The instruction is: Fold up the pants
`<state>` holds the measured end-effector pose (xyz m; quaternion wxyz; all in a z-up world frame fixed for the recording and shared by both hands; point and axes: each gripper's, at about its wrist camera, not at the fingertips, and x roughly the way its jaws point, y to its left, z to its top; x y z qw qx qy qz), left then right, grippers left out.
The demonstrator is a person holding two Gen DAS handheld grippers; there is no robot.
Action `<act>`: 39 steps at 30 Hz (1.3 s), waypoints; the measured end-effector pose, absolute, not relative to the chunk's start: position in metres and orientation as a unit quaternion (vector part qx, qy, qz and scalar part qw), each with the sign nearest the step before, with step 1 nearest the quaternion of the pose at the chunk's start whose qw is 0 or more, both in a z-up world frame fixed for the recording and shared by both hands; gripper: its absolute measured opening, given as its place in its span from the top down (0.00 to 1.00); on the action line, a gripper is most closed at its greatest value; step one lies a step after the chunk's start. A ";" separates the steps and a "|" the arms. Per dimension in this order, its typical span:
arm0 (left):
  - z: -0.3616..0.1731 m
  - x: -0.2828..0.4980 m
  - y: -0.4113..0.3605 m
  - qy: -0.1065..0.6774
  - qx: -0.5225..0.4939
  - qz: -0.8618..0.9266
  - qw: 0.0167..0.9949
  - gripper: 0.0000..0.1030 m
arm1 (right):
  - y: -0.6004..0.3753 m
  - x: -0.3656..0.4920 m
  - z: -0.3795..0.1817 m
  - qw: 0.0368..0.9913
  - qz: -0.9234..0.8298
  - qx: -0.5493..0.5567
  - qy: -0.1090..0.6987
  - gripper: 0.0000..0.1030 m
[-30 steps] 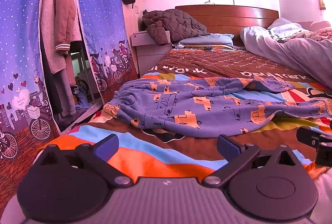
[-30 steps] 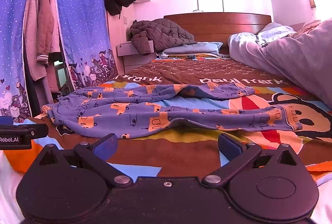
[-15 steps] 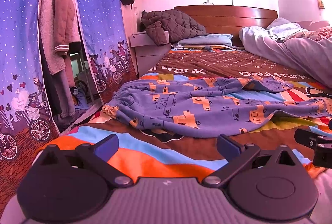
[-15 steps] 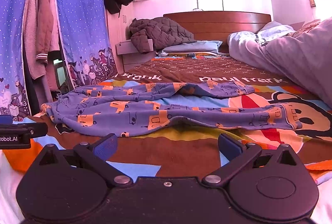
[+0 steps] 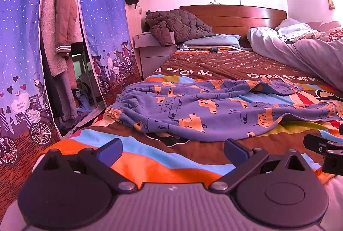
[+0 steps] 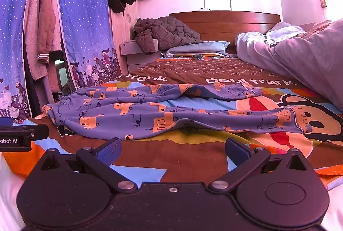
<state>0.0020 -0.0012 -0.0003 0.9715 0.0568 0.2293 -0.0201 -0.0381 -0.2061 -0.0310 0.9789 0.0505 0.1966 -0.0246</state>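
Pants (image 5: 205, 109) lie unfolded across bedspread (image 5: 150, 158), waistband left, legs right. Left gripper (image 5: 172, 148) and right gripper (image 6: 172, 148) spread wide, empty, short of near edge. Thin, limp fabric; pinch waistband corner and cuff.

I'm looking into a home bedroom. A bed (image 5: 225, 72) with a wooden headboard (image 5: 233, 17) fills the view, pillows (image 5: 214, 41) and a rumpled duvet (image 5: 300, 53) near that headboard. Beside the bed's left edge, a curtained wardrobe (image 5: 103, 23) shows hanging coats (image 5: 60, 23); a nightstand (image 5: 150, 51) stands at the headboard's left.
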 end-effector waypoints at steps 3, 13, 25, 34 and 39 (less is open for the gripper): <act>0.000 0.002 0.000 0.230 0.057 -0.020 0.971 0.00 | -0.206 -0.038 -0.031 0.979 -0.025 0.050 0.197 0.01; -0.001 0.002 0.000 0.230 0.056 -0.020 0.971 0.00 | -0.206 -0.038 -0.031 0.979 -0.024 0.050 0.197 0.01; -0.003 0.003 0.002 0.235 0.054 -0.020 0.970 0.00 | -0.207 -0.040 -0.036 0.979 -0.019 0.050 0.195 0.01; 0.013 0.015 0.015 0.243 0.027 -0.049 0.968 0.00 | -0.211 -0.046 -0.034 0.978 -0.012 0.042 0.203 0.01; 0.046 0.059 0.036 0.245 0.043 -0.038 0.968 0.00 | -0.233 -0.028 -0.004 0.970 0.046 0.048 0.235 0.01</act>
